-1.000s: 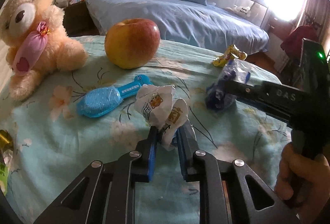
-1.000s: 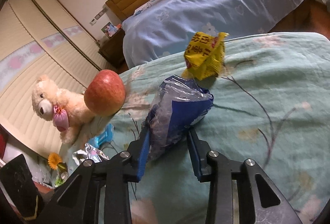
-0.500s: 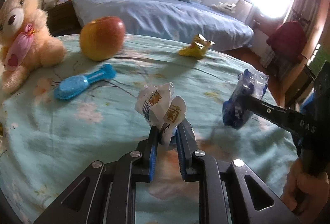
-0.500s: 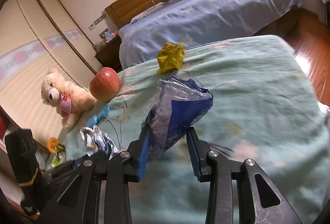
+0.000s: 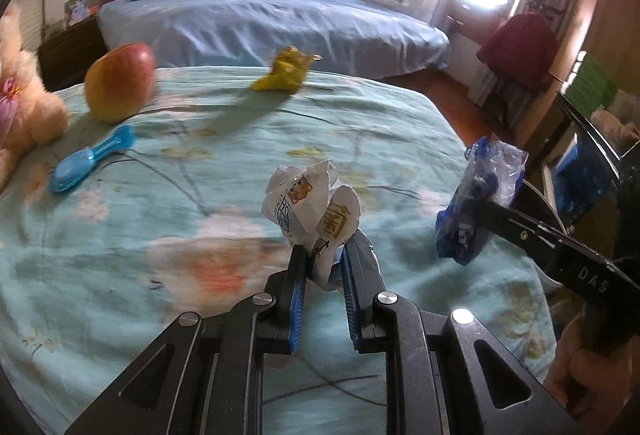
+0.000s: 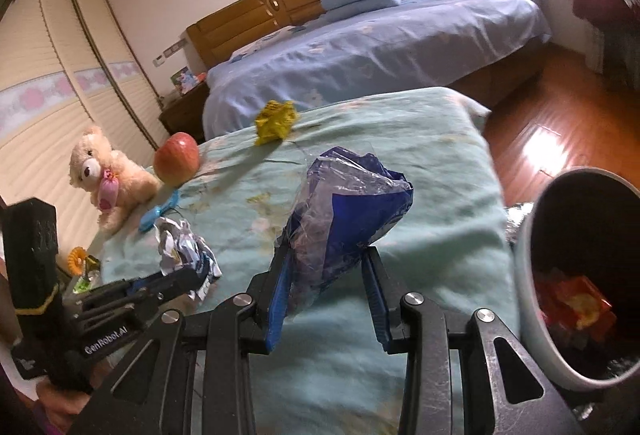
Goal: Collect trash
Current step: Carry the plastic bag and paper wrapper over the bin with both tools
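Both grippers have swung right toward the bin [image 6: 532, 235], left gripper [image 5: 325, 263] clamping white wrapper [image 5: 308, 199], right gripper [image 6: 326, 275] blue bag [image 6: 348, 203]; yellow wrapper [image 5: 284, 75] remains far

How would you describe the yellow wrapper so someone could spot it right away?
Start at the green floral table cover. At its far edge, nearest the blue bed, lies the yellow wrapper, right of the apple. It is the only trash not held.

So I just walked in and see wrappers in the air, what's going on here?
A person is clearing trash off the floral bedspread with two handheld grippers. The left tool pinches a crumpled white wrapper, and the right tool grips a blue plastic bag beside the bin. A yellow wrapper lies uncollected near the apple.
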Tool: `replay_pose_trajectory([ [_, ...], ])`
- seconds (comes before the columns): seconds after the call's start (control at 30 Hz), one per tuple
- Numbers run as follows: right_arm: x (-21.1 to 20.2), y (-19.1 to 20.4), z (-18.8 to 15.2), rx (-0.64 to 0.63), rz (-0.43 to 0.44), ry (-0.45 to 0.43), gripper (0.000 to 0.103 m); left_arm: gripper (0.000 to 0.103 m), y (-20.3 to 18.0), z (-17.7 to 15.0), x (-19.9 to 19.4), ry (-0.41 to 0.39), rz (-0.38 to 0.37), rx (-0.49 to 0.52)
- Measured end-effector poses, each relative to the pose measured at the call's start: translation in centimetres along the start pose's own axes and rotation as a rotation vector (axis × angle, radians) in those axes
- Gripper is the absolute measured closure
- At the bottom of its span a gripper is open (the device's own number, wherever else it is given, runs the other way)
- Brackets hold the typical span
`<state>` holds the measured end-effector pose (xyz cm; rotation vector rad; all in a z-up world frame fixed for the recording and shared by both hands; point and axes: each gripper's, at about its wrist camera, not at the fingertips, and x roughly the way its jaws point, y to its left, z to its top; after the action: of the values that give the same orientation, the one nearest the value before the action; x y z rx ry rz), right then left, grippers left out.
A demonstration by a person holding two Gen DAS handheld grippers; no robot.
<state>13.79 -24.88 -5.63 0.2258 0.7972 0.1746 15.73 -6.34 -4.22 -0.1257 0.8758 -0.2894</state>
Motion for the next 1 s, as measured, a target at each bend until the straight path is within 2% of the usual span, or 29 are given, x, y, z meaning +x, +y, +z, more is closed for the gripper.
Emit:
replay_pose_trajectory([
  [0.3, -2.9, -2.3, -1.0, 0.002, -0.079, -0.048, 0.067, 0.087, -3.2, 0.0, -0.1, 0.009, -0.041, 0.055],
  [1.0, -7.1, -7.7, -2.4, 0.076, -0.184, -0.097, 0.067, 0.086, -10.4, 0.3, 1.7, 0.033, -0.123, 0.163],
])
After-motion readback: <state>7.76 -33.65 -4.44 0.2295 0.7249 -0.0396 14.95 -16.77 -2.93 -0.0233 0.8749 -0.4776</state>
